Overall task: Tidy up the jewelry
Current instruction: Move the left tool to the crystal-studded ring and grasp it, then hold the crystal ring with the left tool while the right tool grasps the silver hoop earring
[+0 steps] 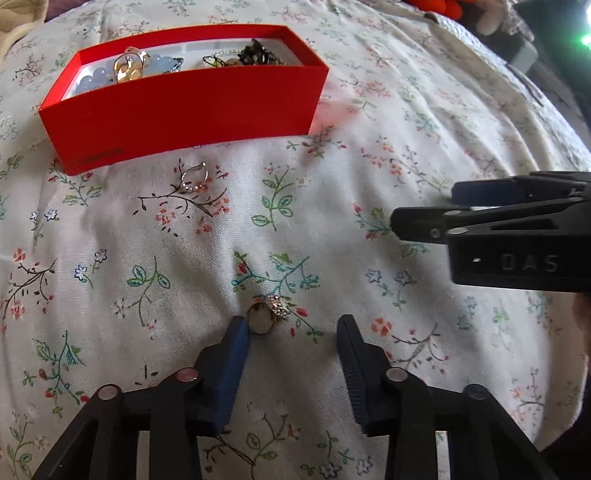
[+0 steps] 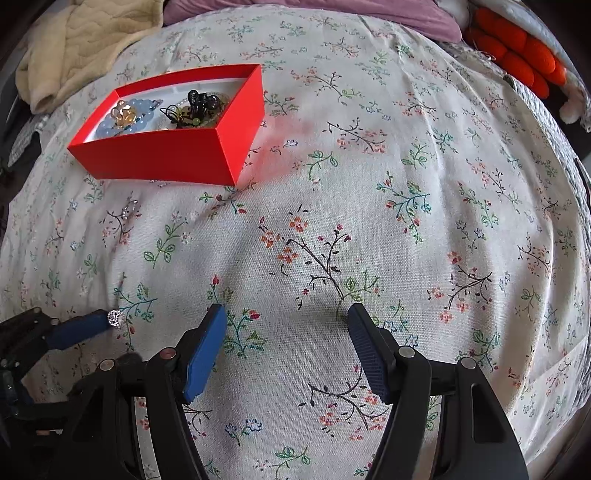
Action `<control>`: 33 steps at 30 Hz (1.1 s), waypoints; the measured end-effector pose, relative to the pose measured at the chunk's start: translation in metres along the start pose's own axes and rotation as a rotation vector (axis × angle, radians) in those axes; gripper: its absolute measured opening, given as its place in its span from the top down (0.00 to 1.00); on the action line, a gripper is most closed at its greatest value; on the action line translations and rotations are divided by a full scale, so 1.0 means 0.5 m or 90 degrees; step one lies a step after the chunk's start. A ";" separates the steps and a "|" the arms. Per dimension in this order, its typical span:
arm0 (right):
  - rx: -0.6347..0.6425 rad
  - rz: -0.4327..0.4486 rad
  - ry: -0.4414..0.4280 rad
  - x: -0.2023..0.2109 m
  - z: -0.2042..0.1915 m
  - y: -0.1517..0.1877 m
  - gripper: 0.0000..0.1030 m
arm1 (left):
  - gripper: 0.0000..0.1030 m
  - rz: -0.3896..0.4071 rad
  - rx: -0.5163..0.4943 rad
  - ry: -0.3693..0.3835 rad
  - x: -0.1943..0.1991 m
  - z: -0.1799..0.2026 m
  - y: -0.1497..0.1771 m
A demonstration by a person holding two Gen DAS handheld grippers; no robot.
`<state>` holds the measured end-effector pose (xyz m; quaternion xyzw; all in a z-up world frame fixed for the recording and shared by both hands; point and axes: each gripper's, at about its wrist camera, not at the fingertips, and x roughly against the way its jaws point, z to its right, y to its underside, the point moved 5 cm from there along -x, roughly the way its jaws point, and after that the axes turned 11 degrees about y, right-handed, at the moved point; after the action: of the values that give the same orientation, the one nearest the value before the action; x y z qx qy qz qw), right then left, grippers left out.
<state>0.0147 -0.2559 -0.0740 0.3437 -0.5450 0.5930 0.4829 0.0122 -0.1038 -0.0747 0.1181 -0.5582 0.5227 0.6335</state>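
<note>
A gold ring with a sparkly top lies on the floral sheet between the fingers of my left gripper, touching the tip of the left finger; the right finger stands well apart from it, so the jaws are open. In the right wrist view the same ring shows at that blue fingertip. A silver ring lies loose in front of the red box, which holds blue beads, an amber piece and dark jewelry. My right gripper hovers open over bare sheet, empty.
The bed's floral sheet is soft and rumpled. A cream blanket lies at the far left, a purple pillow at the back, and an orange plush thing at the far right. The right gripper reaches in beside the left.
</note>
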 end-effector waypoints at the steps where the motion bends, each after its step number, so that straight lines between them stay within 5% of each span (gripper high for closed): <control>1: 0.000 0.000 0.000 0.000 0.000 0.000 0.31 | 0.63 0.001 -0.002 -0.001 -0.001 0.000 -0.001; 15: -0.004 -0.002 -0.001 0.001 0.001 -0.001 0.31 | 0.91 0.009 -0.044 -0.034 -0.004 -0.012 -0.003; 33: 0.005 0.006 -0.010 0.008 -0.043 -0.022 0.31 | 0.92 0.035 -0.027 -0.050 0.074 -0.058 0.002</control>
<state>0.0265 -0.2346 -0.0702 0.3478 -0.5480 0.5945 0.4746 0.0220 -0.0622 -0.0543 0.1100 -0.5967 0.5233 0.5984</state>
